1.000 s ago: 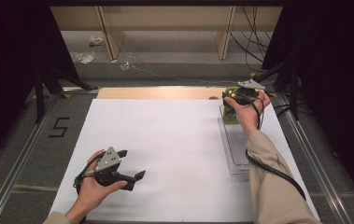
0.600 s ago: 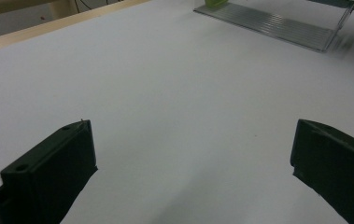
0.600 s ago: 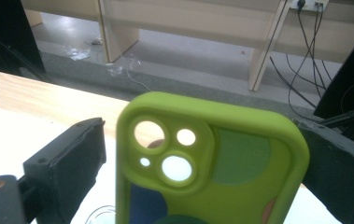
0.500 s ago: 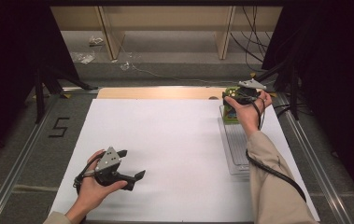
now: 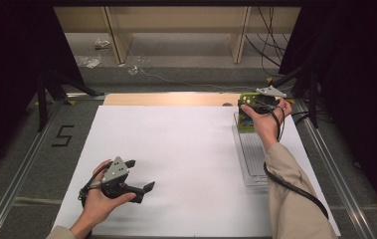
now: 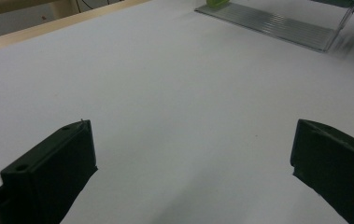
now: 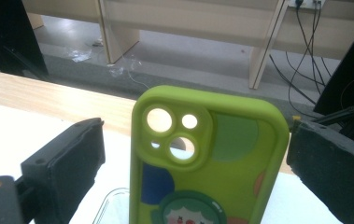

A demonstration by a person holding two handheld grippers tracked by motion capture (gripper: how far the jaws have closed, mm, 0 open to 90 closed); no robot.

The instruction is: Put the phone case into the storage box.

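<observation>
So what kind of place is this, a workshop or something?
Probably a lab set up for recording handling demonstrations: a white-covered table framed by black curtains, loose cables on the floor behind, and a person holding a camera-fitted gripper in each hand.

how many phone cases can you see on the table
1: a green phone case stands upright at the far end of the clear rack, between the right gripper's open jaws. None hidden, as far as shown.

grippers: two, the left gripper (image 5: 141, 175) and the right gripper (image 7: 195, 154)
phone cases: one green case (image 7: 207, 158), upright between the right gripper's fingers
case camera holes: three
clear racks: one rack (image 5: 252, 153), well beyond the left gripper's fingers
white sheets: one sheet (image 5: 176, 149), under the left gripper's fingers
</observation>
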